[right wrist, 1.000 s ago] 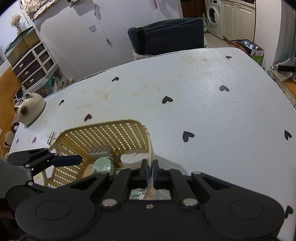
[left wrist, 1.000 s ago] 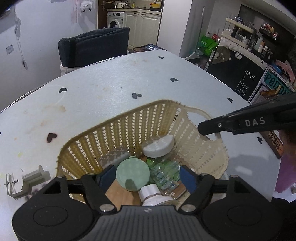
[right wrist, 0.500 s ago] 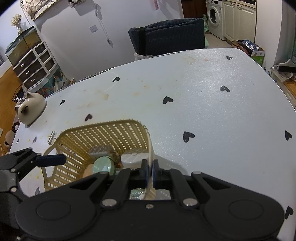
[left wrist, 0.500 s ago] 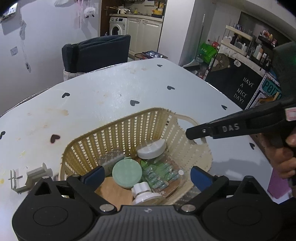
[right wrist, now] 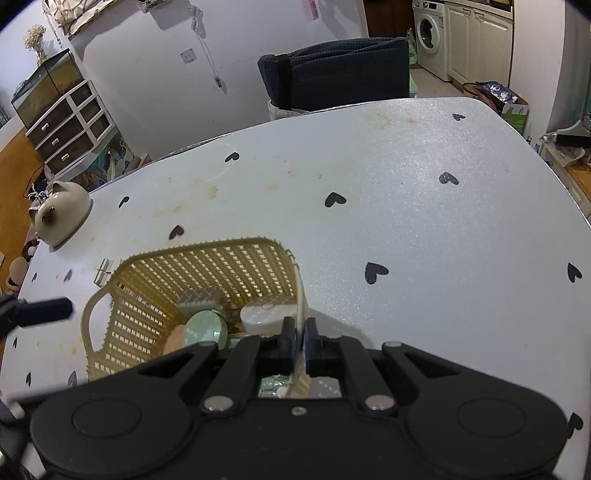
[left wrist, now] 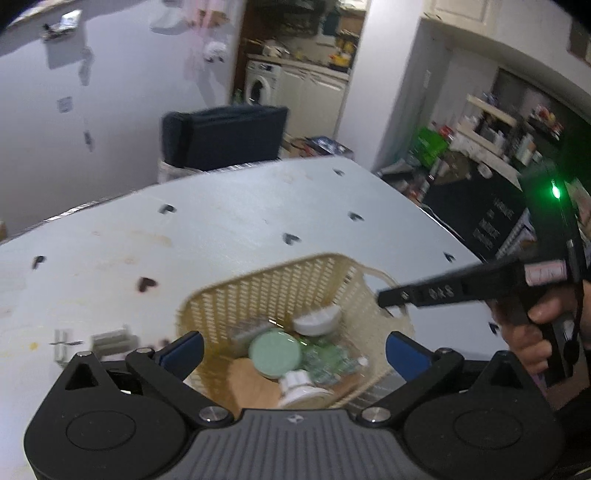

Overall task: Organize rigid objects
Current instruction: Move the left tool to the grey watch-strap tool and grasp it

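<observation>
Right wrist: fingers on basket rim

White wall, washing machine behind

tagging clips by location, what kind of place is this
Most likely a lived-in home, an open dining and kitchen area: a washing machine under a counter, a heart-patterned table with a chair, and a drawer unit holding a glass tank.

White tabletop with black heart prints and brownish stains. Cream cat-shaped ceramic piece at far-left table edge. Dark blue chair back behind table. Washing machine through doorway. Fish tank atop white drawer unit. Small grey plastic bracket on tabletop.
</observation>
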A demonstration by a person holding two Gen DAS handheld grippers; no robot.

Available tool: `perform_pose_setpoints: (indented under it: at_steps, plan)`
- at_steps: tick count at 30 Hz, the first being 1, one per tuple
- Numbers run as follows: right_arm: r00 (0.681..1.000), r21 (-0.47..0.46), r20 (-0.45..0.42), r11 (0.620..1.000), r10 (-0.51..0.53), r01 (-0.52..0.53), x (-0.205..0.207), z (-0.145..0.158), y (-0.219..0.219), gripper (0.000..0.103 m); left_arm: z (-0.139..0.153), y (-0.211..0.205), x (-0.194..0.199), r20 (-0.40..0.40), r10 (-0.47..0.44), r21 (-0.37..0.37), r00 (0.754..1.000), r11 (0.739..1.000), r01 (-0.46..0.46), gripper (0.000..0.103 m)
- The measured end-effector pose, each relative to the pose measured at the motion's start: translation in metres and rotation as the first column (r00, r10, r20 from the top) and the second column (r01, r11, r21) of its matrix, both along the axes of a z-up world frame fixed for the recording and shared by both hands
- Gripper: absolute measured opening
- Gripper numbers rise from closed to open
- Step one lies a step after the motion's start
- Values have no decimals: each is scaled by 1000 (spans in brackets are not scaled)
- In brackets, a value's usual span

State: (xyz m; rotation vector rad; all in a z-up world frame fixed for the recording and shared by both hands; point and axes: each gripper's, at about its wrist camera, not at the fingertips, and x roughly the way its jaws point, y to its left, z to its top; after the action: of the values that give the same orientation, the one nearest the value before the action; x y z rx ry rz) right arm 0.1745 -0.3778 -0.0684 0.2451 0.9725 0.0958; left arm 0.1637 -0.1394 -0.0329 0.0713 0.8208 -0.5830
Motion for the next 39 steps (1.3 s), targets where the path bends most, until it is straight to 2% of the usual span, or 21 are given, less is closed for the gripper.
perform_pose_setpoints:
  at_steps: [6,12,15,20,22,25,32,39]
  plan:
    - [1000,-3,-1,1000,1,-1,0,0,0,5,8,35,17,43,130,9,991,991,-131,103]
    - [1000,-2,-1,1000,1,-1,0,0,1,5,-2,76,43,75,274,27,959,961,-277,103]
    - [1000,-1,-2,1000,1,-1,0,0,0,5,-13,93,54,88,312,51,946,947,-317,103]
    - [1000,0,-3,1000,0,0,1,0,0,5,-42,111,70,122,324,109,938,935,-337,99]
    - [1000,0,-5,1000,0,0,1,-1,0,5,-57,116,77,112,322,147,940,930,-337,89]
    - [1000,1,-6,1000,-1,1,1,-1,0,5,-76,122,85,97,313,181,945,928,-326,79]
    - [1000,-2,-12,1000,-5,5,2,-1,0,5,-104,128,102,77,281,206,957,934,-291,74]
    - [1000,-6,-22,1000,-10,10,5,-2,1,5,-112,133,114,90,240,197,967,947,-254,68]
